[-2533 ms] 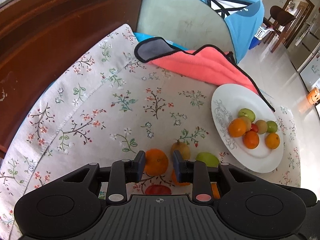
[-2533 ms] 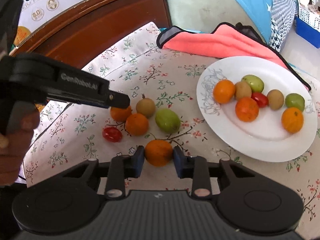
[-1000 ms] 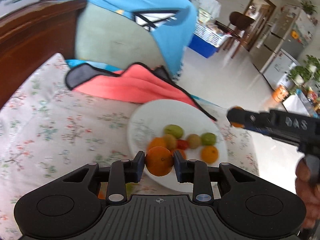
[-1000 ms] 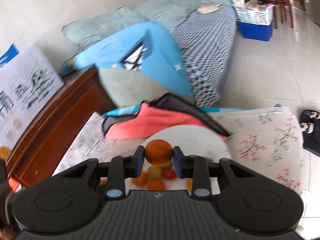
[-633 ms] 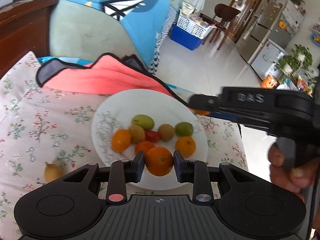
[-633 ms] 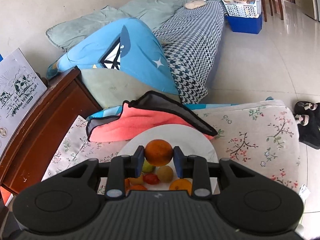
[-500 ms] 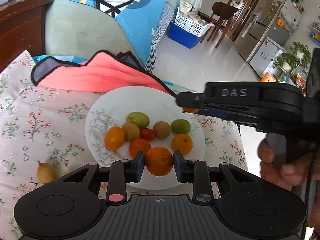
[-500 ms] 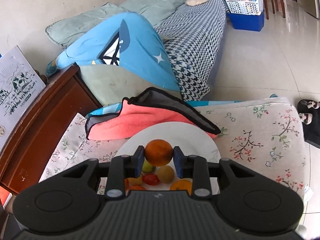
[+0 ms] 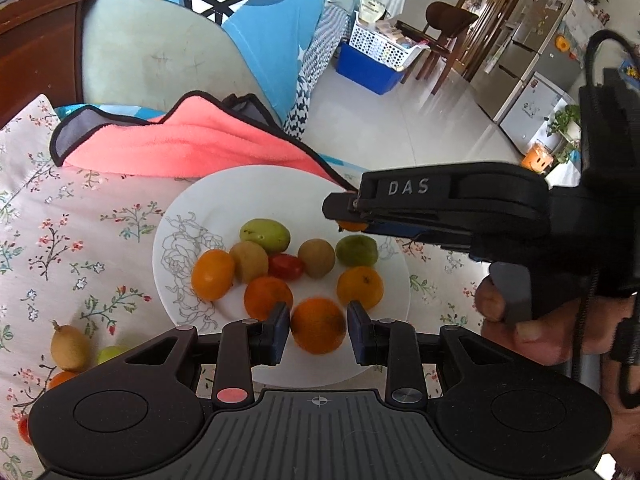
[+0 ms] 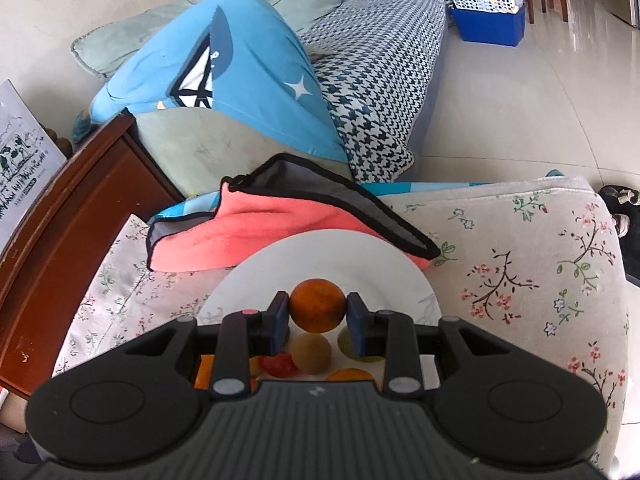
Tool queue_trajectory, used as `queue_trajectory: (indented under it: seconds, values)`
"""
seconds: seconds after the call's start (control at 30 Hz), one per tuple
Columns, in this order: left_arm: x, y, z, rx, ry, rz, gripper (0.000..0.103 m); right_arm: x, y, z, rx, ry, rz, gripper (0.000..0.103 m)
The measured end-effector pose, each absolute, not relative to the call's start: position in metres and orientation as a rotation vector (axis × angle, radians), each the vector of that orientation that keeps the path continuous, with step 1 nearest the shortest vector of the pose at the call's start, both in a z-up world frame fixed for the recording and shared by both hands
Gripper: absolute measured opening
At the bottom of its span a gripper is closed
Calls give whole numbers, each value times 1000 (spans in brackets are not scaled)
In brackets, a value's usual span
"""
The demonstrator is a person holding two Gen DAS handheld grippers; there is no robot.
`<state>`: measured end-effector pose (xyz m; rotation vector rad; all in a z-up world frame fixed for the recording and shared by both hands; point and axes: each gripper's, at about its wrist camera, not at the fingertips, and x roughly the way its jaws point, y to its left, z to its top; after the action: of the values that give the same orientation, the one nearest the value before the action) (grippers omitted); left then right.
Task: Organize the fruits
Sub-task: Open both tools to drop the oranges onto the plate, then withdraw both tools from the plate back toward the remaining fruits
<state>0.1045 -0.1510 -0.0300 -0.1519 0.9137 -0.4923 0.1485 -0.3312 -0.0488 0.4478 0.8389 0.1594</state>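
**Both oranges now over the plate**

Half a second ago my left gripper [image 9: 319, 332] pinched its orange [image 9: 319, 325] tight; now I see a thin gap on each side of the fruit, so the jaws have let go, and the orange sits blurred at the near edge of the white plate [image 9: 224, 196]. My right gripper [image 10: 318, 324] has come lower and is still clenched on the second orange [image 10: 318, 304], held above the plate's far half. In the left view that gripper [image 9: 344, 216] reaches in from the right over the rim.

The plate holds three other oranges, two green fruits, two brown ones and a cherry tomato [image 9: 285, 266]. A brown fruit [image 9: 69, 347] and a few more lie on the floral cloth [image 9: 72, 240] left of the plate. The pink towel [image 9: 192, 148] touches the plate's far rim.
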Motion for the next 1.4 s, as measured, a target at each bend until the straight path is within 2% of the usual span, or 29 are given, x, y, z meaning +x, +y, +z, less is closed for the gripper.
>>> queue_trajectory:
  seconds: [0.07, 0.2, 0.3, 0.43, 0.5, 0.67, 0.97, 1.2, 1.4]
  values:
    - [104, -151, -28, -160, 911, -501, 32, 150, -332, -52, 451, 845, 153, 33]
    - [103, -150, -22, -154, 891, -487, 58, 149, -333, -52, 463, 844, 149, 34]
    - [102, -147, -18, -146, 875, -474, 65, 149, -333, -49, 460, 837, 150, 34]
    - [100, -141, -10, -123, 857, -424, 84, 147, -334, -45, 466, 831, 143, 35]
    - [100, -137, -6, -104, 846, -392, 86, 145, -335, -42, 462, 822, 135, 38]
    - [96, -118, 4, -120, 828, -314, 91, 136, -335, -31, 463, 809, 107, 60]
    - [87, -71, 18, -160, 848, -265, 97, 109, -323, -17, 440, 810, 85, 83]
    - [78, -37, 22, -112, 875, -185, 97, 78, -303, -7, 441, 750, 132, 95]
    - [72, -12, 16, -114, 922, -135, 98, 61, -281, -8, 416, 804, 215, 97]
